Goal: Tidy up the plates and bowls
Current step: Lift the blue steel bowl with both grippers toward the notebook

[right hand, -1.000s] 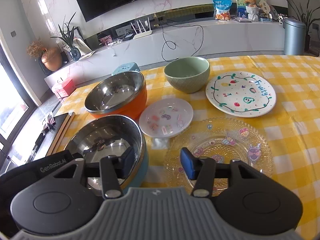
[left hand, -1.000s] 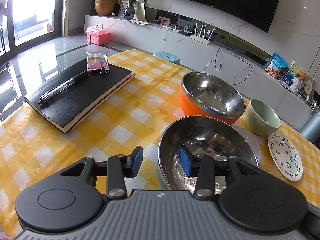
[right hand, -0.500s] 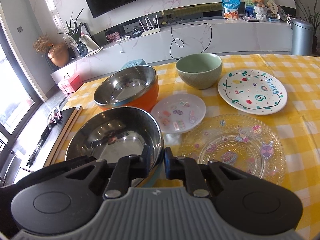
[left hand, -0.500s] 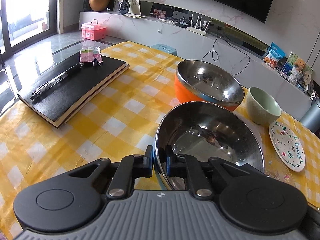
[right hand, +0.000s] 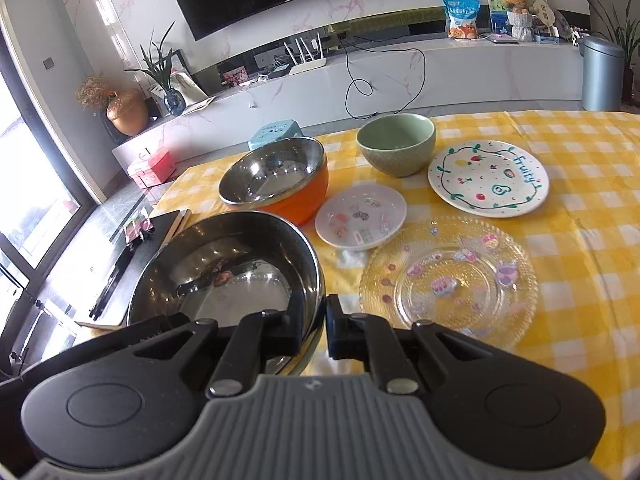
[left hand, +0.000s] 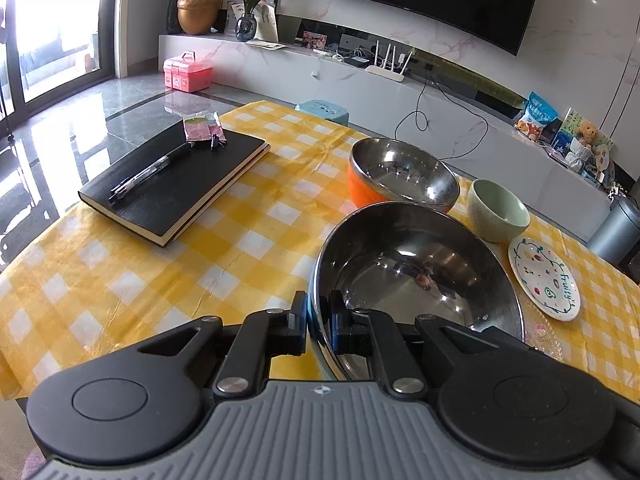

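Clamped by 2 grippers, left gripper [left hand: 318, 316] and right gripper [right hand: 322, 320], on opposite rims: steel bowl [left hand: 416, 272], seemingly for nesting in far orange bowl [right hand: 280, 180].

Steel bowl [right hand: 224, 276] at near edge of table [right hand: 592, 216], second steel bowl [right hand: 276, 184] just behind. Notebook [left hand: 172, 184] toward left edge, pen [left hand: 148, 172] on it. Ceramic bowl [right hand: 396, 144] toward far edge, printed plate [right hand: 488, 178] right of it, small plate [right hand: 360, 216] and glass plate [right hand: 448, 280] nearer.
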`<state>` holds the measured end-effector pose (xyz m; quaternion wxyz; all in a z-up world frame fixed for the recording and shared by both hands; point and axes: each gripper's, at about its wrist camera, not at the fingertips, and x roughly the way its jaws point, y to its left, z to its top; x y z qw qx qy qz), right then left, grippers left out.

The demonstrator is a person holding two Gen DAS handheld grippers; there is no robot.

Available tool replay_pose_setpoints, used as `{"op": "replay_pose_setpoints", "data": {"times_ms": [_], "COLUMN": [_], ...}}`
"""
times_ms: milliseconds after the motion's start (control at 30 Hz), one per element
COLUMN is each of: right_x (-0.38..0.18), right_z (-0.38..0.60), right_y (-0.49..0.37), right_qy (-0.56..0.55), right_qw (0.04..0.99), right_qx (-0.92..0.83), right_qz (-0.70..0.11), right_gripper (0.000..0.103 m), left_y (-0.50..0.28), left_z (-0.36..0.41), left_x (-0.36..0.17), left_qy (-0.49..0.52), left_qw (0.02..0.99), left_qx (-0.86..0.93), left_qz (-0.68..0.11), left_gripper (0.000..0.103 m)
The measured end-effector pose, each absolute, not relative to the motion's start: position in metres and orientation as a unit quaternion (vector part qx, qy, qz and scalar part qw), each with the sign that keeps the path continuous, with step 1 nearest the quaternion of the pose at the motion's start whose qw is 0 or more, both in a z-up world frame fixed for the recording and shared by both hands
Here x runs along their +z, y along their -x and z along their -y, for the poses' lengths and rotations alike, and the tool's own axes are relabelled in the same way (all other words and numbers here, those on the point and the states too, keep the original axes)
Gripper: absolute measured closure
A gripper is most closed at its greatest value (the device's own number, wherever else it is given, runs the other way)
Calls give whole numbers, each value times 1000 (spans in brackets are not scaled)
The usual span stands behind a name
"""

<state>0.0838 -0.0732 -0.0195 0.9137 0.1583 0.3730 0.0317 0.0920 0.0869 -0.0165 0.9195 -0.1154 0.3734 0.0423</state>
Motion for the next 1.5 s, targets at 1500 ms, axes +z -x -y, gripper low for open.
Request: {"op": "replay_pose_setpoints", "data": {"times_ms": [1500], "right_x": [-27], "right_z": [78], "right_y": [-10], "right_qy": [-167], "right_qw": [886], "right_qx": [30], "right_qz": [-431], "right_gripper": [97], "left_y": [-17], "left_z": [-104], "left_x": [-34], "left_qy": [122], "left_qw": [905], "left_qx": [15], "left_qz": [-408], "left_gripper": [91]}}
